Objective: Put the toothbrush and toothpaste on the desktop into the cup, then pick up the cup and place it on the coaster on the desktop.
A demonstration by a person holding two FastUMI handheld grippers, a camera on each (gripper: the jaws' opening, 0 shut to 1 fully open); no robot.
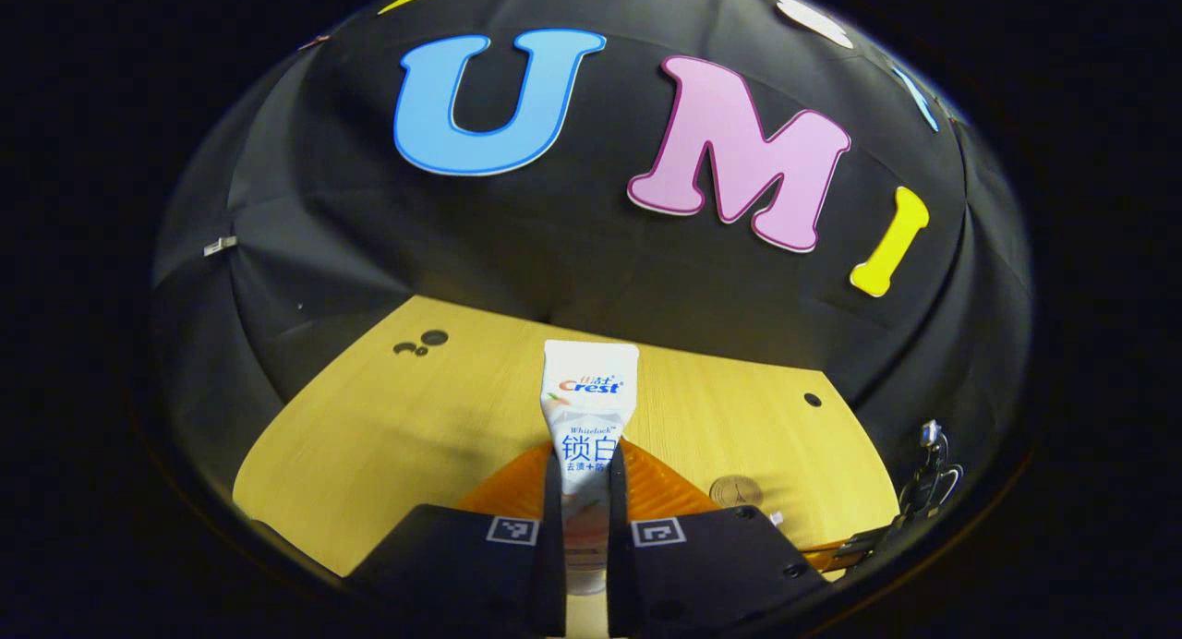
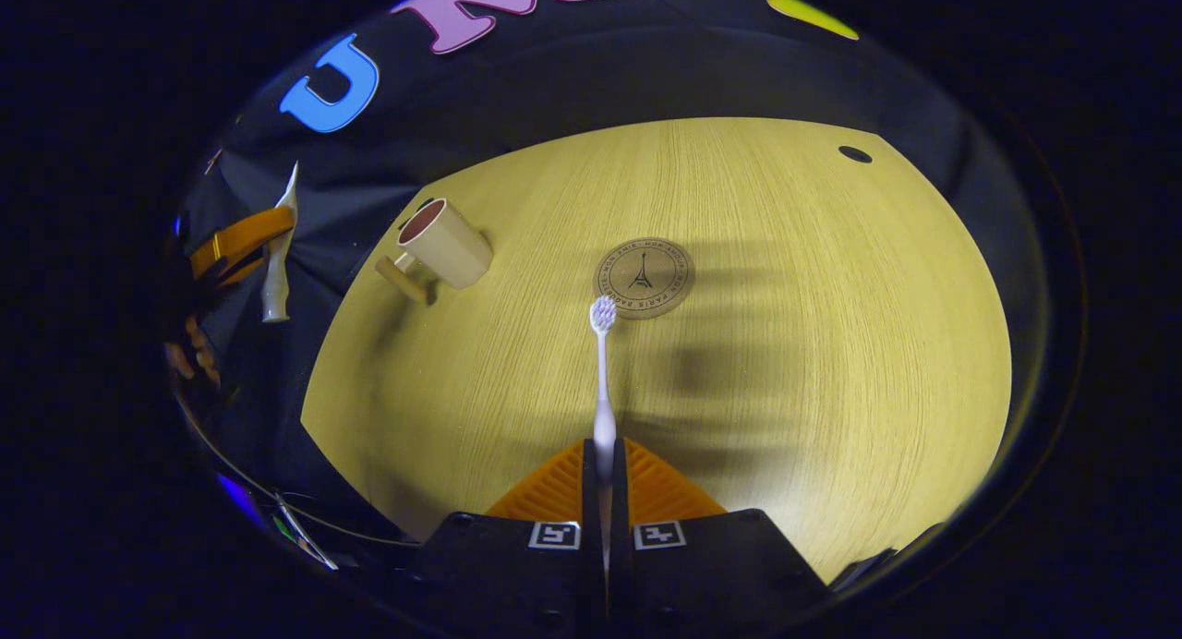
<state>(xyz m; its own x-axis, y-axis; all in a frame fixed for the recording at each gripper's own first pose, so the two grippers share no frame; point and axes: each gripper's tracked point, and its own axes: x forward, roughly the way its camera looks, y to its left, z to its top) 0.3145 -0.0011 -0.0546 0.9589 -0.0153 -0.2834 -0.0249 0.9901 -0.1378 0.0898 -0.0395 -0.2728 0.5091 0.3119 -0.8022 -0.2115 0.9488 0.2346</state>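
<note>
Left gripper [image 1: 584, 500] jaws clamping toothpaste [image 1: 587, 408], right gripper [image 2: 605, 491] jaws clamping toothbrush [image 2: 602, 362]

1. The bench [image 2: 785, 362] looks like pale wood with a fine, matt grain.
2. The toothpaste [image 1: 589, 408] is a glossy plastic tube.
3. The cup [image 2: 448, 244], at ten o'clock from the coaster [image 2: 644, 277], looks smooth and matt.
4. The toothbrush [image 2: 602, 371] is smooth plastic.

A recording booth staged as a home desk: black cloth [image 1: 554, 251] is hanging as the wall behind a pale wooden desktop [image 2: 785, 343], its far edge meeting the cloth, with bathroom items lying about.
</note>
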